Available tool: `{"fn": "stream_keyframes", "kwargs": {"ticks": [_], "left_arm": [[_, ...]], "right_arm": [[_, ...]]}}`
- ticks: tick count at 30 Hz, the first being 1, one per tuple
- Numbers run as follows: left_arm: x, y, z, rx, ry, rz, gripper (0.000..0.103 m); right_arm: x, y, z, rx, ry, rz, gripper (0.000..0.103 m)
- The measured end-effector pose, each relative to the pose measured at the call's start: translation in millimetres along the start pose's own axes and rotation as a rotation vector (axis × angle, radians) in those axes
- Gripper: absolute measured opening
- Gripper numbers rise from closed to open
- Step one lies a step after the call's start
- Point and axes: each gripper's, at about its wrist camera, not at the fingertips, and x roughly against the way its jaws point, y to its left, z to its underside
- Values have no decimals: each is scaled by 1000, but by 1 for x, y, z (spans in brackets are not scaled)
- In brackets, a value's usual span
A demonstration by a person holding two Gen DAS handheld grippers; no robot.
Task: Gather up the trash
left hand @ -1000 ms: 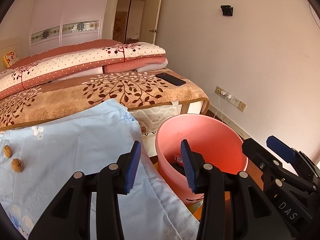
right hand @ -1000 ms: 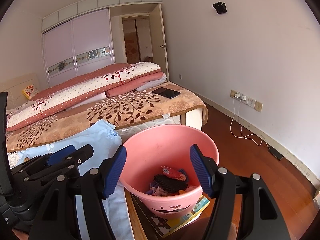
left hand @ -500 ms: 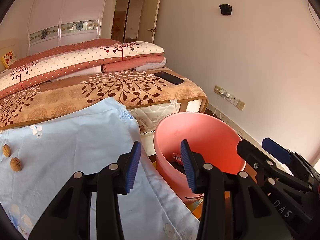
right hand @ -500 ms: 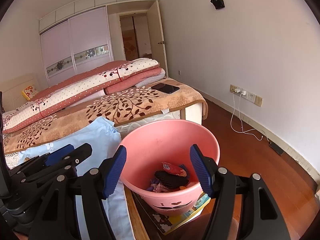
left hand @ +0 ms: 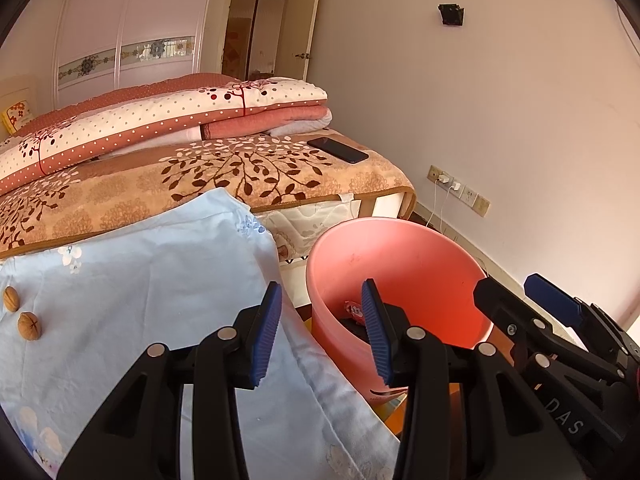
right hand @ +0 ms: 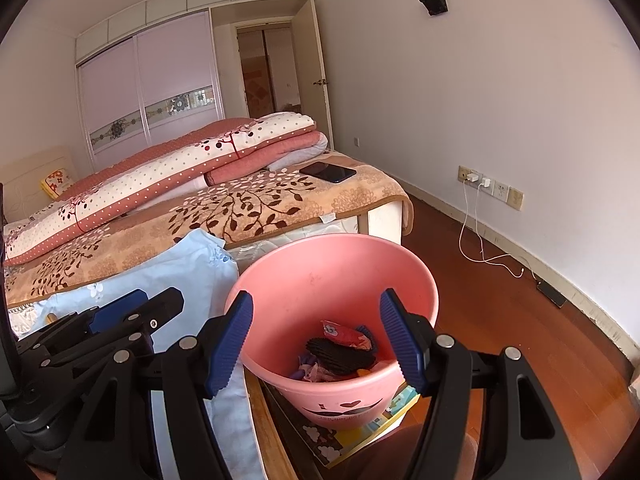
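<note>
A pink bucket (left hand: pixel 404 256) (right hand: pixel 332 264) stands beside the bed and holds trash: a red wrapper (right hand: pixel 344 334), a black piece (right hand: pixel 336 354) and other scraps. Two walnuts (left hand: pixel 29 325) (left hand: pixel 11 298) lie on a light blue cloth (left hand: pixel 140 280) at the left. My left gripper (left hand: pixel 318 332) is open and empty, over the cloth's edge and the bucket's left rim. My right gripper (right hand: pixel 316 340) is open and empty, above the bucket's near rim. Each gripper shows in the other's view, the right (left hand: pixel 520 300) and the left (right hand: pixel 132 308).
A bed with a leaf-patterned blanket (right hand: pixel 248 204), folded quilts (left hand: pixel 160 120) and a black phone (right hand: pixel 328 171) lies behind. The bucket sits on a colourful book (right hand: pixel 360 432). A white cable (right hand: pixel 480 248) runs from a wall socket onto the wooden floor (right hand: pixel 500 320).
Both grippers have drifted slightly, so the bucket sits a little lower and nearer in view. Both stay open and empty.
</note>
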Motion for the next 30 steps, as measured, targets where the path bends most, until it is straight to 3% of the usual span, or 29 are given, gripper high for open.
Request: {"fn": "stream_keyframes", "kwargs": {"ticks": [30], "left_arm": [[-6, -1, 0, -12, 25, -1, 42]], "right_arm": [[1, -5, -1, -10, -1, 15, 65]]}}
